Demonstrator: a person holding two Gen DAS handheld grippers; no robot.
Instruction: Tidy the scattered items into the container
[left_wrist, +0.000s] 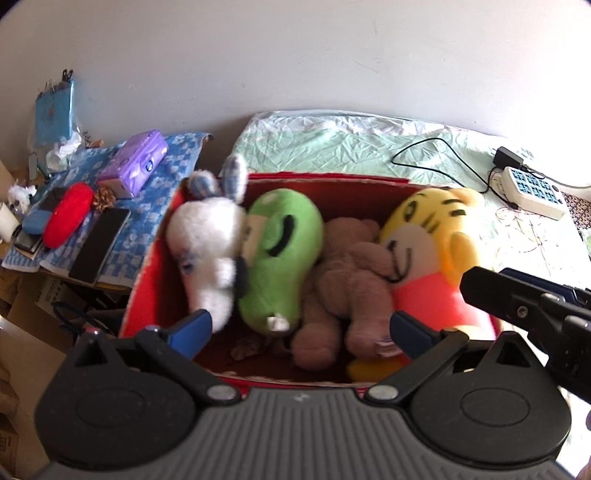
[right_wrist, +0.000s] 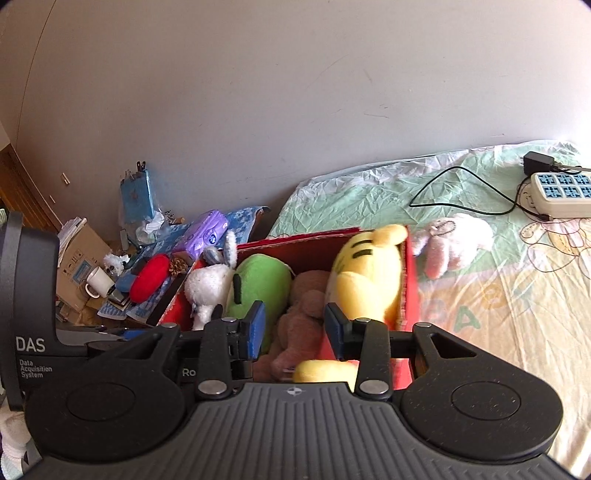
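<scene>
From left to right, the red box (left_wrist: 147, 295) holds four plush toys packed side by side: a white dog (left_wrist: 207, 240) at its 9 o'clock side, a green toy (left_wrist: 280, 251) next, a brown bear (left_wrist: 351, 273) in the middle, and a yellow tiger (left_wrist: 428, 236) at 3 o'clock, leaning on the right wall. One item looks left to tidy: a pink plush (right_wrist: 454, 243) lying on the bed (right_wrist: 498, 314) just outside the box's right wall, at about 2 o'clock from the right gripper (right_wrist: 295, 325).

The left gripper (left_wrist: 299, 328) hangs over the near rim of the box with its jaws wide apart and nothing between them. The right gripper's jaws stand partly apart, and the toys seen in the gap lie behind them in the box, so it appears to hold nothing.

The pink plush is probably light and soft, and would squash rather than slip. A pinch across its body, the thickest part, should hold better than a limb, which could stretch or droop.

Only the right wrist view shows the pink plush; in the left wrist view it is hidden. The left view, in turn, looks deeper into the box, showing the tiger's face and the bear's legs, and catches the right gripper's body at its 3 o'clock edge.
</scene>
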